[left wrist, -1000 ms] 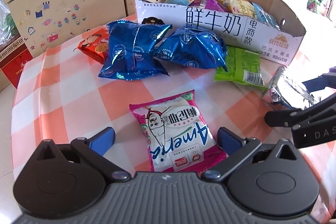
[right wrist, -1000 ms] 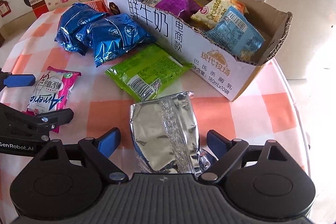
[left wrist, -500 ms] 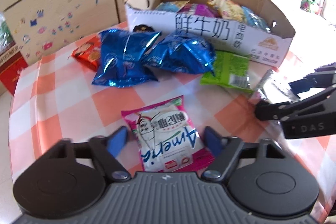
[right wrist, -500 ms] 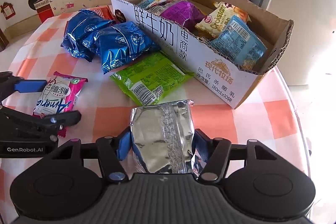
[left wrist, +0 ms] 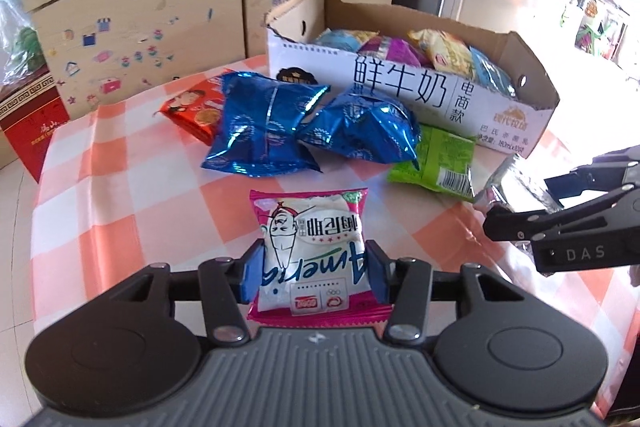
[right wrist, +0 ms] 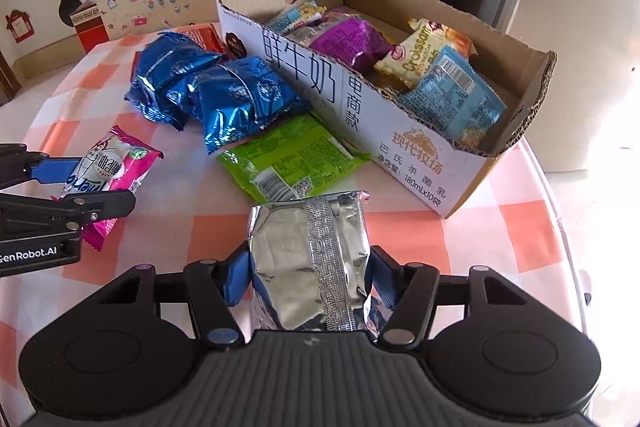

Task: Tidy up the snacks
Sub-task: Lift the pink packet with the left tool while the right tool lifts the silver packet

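Observation:
My left gripper (left wrist: 314,269) is shut on a pink and white snack packet (left wrist: 312,227), with its blue pads pressing both long sides just above the checked tablecloth (left wrist: 132,187). My right gripper (right wrist: 308,277) is shut on a crinkled silver foil packet (right wrist: 308,239), gripped by its sides. Behind them, a cardboard milk carton box (right wrist: 360,107) holds several snack packets. In the right wrist view the left gripper (right wrist: 100,183) and its pink packet (right wrist: 116,159) are at the left edge. In the left wrist view the right gripper (left wrist: 520,205) and the silver packet (left wrist: 510,179) are at the right edge.
Two shiny blue packets (left wrist: 260,131) (left wrist: 360,131), a green packet (left wrist: 440,155) and a red packet (left wrist: 192,107) lie on the cloth in front of the box. A stickered cabinet (left wrist: 140,27) stands behind the table. The round table's edge (right wrist: 560,227) runs close on the right.
Both grippers went from wide open to shut: the left on the pink packet, the right on the silver packet. Both packets now sit slightly higher in view.

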Demonstrator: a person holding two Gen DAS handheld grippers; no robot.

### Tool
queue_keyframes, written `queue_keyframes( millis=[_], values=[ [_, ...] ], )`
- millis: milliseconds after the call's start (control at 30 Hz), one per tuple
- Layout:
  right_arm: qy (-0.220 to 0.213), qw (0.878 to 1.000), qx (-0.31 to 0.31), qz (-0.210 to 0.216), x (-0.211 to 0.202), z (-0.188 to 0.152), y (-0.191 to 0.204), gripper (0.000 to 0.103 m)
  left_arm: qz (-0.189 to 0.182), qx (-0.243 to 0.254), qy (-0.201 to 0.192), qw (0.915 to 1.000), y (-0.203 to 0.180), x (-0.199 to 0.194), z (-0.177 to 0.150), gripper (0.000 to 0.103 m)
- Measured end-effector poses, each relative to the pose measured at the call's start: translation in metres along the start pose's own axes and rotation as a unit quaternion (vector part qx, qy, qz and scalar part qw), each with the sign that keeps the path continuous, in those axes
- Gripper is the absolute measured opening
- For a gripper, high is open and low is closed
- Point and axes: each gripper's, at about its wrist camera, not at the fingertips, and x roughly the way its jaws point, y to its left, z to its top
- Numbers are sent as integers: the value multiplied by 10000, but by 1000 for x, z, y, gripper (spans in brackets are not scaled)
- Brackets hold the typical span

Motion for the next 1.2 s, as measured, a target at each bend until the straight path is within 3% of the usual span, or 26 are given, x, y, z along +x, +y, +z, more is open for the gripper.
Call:
queue_keyframes(
  millis=[433, 767, 1033, 1200],
  values=[
    [-604, 9967, -516, 155, -44, 9, 16, 67, 180, 40, -591, 9981, 5, -42, 4, 50],
    [-1171, 9880, -1002, 75, -81, 28, 9, 67, 277, 512, -1234, 9906, -7, -72, 24, 50],
    [-1680, 9851, -344, -142, -92, 48, -28, 67, 359, 813, -1440, 9856, -9, -72, 44, 50],
    [-1848, 9825, -97, -215, -87, 64, -38, 67, 298, 511, -1418, 9881, 2, -61, 65, 51]
  ],
)
